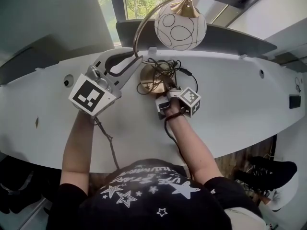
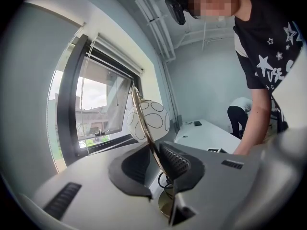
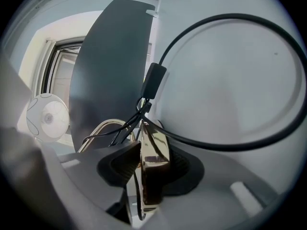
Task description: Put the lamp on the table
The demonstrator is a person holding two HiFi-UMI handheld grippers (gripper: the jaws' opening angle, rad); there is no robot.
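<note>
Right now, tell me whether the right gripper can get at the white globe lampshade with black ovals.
Probably not: the right gripper is shut on the round brass base; the lampshade hangs clear of it.

In the head view the lamp base [image 1: 149, 77] at centre is largely covered by the tangled cord [image 1: 165, 66] and the right tool [image 1: 167, 86]. In the left gripper view only a sliver of that base shows at lower centre, behind the left tool [image 2: 154, 153]. The shade [image 3: 47, 118] is blurred at the right gripper view's left edge, and a small dark thing [image 2: 197, 123] on the far counter [image 2: 211, 136] is too small to tell
</note>
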